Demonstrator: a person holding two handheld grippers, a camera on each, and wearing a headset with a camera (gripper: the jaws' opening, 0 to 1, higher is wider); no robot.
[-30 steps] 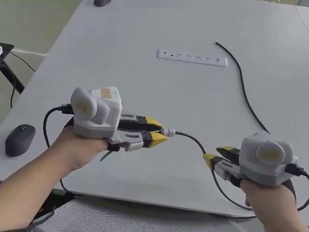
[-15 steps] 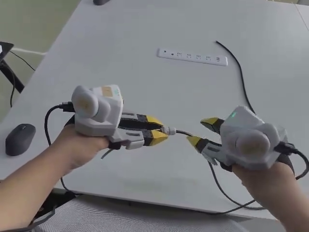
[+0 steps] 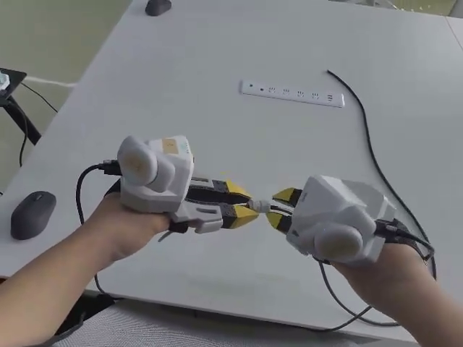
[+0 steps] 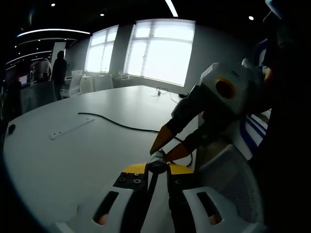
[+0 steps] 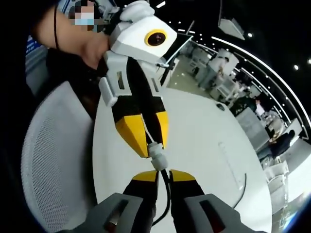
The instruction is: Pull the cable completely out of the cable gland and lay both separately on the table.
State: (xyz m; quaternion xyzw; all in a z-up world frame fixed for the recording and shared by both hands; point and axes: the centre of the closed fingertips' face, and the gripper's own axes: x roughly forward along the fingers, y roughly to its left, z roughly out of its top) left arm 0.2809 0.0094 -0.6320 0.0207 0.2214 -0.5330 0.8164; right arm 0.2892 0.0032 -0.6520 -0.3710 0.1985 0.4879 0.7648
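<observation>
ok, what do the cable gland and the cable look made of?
Cable gland: pale grey-white, matte, with a ribbed moulded body, so probably plastic, perhaps nylon.
Cable: black and smooth, curving softly between the jaws, so likely a rubber or PVC jacket. Its core is hidden.

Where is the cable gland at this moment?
In the head view, the cable gland sits low in the centre, held at the jaw tips of the left gripper, with the right gripper just to its right.
</observation>
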